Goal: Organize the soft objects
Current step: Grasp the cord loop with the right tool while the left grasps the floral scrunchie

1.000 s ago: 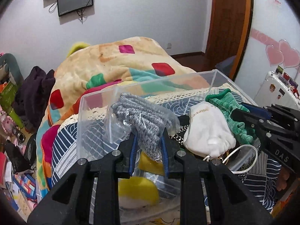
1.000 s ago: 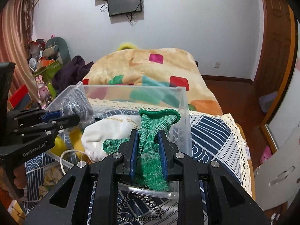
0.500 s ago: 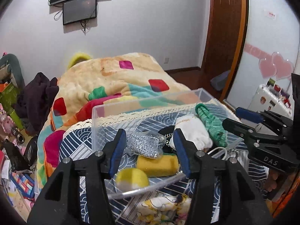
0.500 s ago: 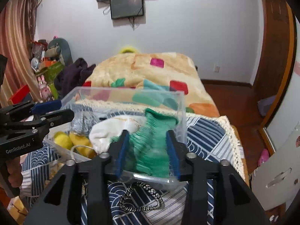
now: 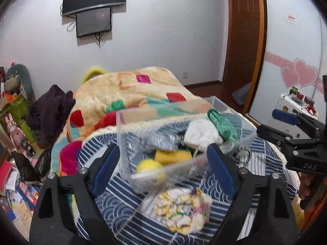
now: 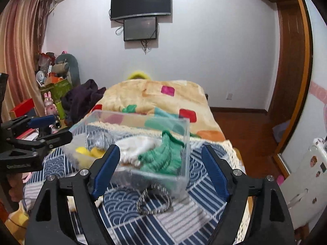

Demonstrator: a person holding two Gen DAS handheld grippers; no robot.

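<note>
A clear plastic bin sits on the blue patterned bedcover. Inside lie a grey sock in a plastic bag, a white sock, a green knitted sock, a yellow sponge and a yellow ball. My left gripper is open and empty, held back in front of the bin. My right gripper is open and empty, also short of the bin. A yellow-patterned white cloth lies on the cover in front of the bin.
A black-and-white cord loop lies on the cover near the bin. A colourful blanket covers the bed behind. Clutter and a dark garment sit at the left, a white cabinet at the right.
Both grippers opened, letting go of the grey bagged sock and the green sock into the bin, then pulled back and opened wider.
</note>
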